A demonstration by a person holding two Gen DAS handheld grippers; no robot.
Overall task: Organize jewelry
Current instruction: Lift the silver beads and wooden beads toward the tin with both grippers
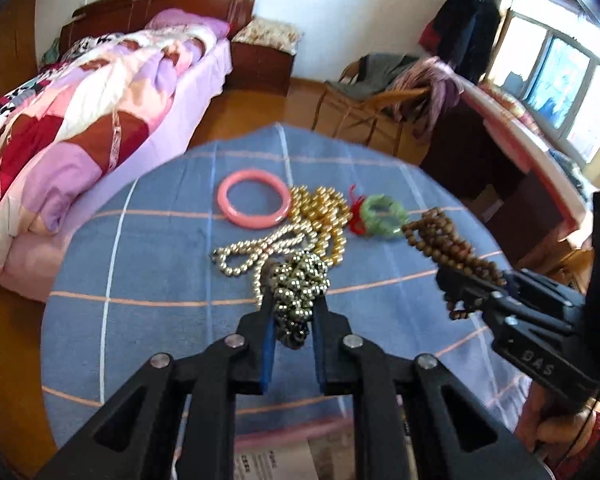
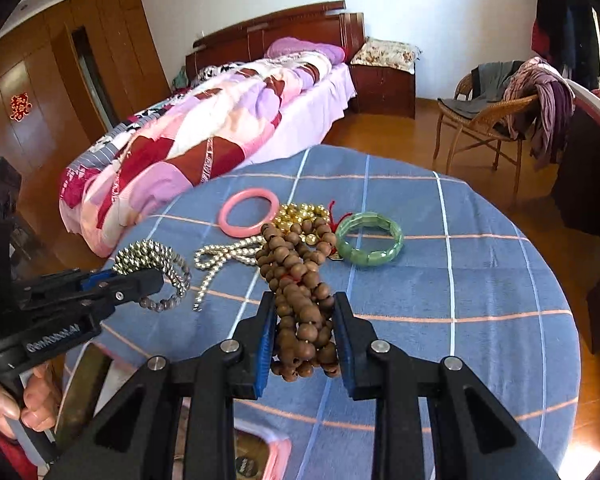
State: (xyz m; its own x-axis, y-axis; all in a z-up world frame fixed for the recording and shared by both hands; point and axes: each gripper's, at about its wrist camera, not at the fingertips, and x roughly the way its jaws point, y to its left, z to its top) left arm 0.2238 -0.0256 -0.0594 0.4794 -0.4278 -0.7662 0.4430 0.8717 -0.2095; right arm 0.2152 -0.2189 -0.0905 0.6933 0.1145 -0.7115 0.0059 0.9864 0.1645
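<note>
While my left gripper (image 1: 294,304) clamps the silver beads (image 1: 298,284), my right gripper (image 2: 302,320) grips the wooden beads (image 2: 300,300) above the counter (image 2: 480,280). At twelve o'clock lie the pink bangle (image 2: 249,215), gold beads (image 2: 300,216) and green bracelet (image 2: 369,238).

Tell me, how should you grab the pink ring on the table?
Grip the pink ring across one side of its band, coming straight down from above. It lies flat on the blue cloth, so one finger goes inside the hole and one outside. Pick the left side: the gold beads crowd its right edge.
</note>
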